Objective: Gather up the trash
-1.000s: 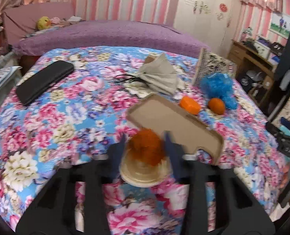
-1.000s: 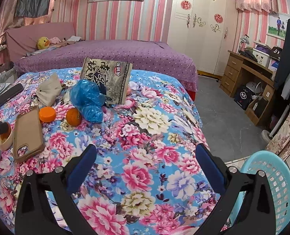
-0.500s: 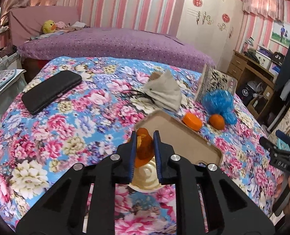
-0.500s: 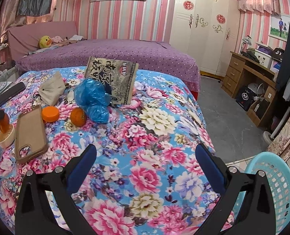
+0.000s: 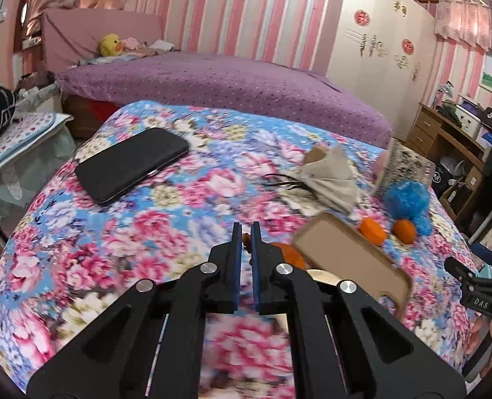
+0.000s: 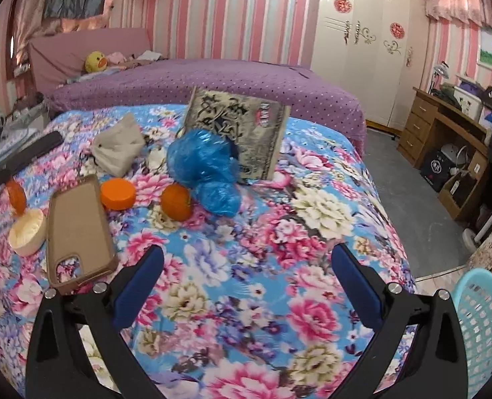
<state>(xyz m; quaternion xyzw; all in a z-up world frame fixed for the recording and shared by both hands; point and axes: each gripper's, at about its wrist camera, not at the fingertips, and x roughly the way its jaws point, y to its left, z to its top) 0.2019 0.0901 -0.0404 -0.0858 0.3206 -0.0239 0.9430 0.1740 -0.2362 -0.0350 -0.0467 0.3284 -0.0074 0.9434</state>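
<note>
Up close, the orange peel point(image 5: 246, 238) sits pinched between the closed fingers of the left hand-held gripper point(image 5: 246, 232), lifted just above the cream bowl point(image 6: 26, 232). Right of it lie the tan phone case point(image 5: 349, 259), an orange cap point(image 5: 373, 229), a tangerine point(image 5: 405, 231) and blue plastic bags point(image 5: 407, 199). Ahead to the left rests a black phone point(image 5: 132, 164). The right hand-held gripper point(image 6: 246, 276) hangs wide open and empty over the floral bed point(image 6: 246, 299), a turquoise basket point(image 6: 485, 326) at its right.

**Floral bedspread: surface contents**

Floral bedspread point(image 6: 279, 266) is carrying, relative to the tan phone case point(image 6: 78, 229): cream bowl point(image 6: 26, 232) lying just left of it; orange cap point(image 6: 117, 194) and orange fruit point(image 6: 176, 202) sitting to its right; blue plastic bag point(image 6: 202, 163) resting beyond the fruit; beige cloth point(image 6: 119, 149) lying behind; black phone point(image 5: 131, 164) lying far left.
</note>
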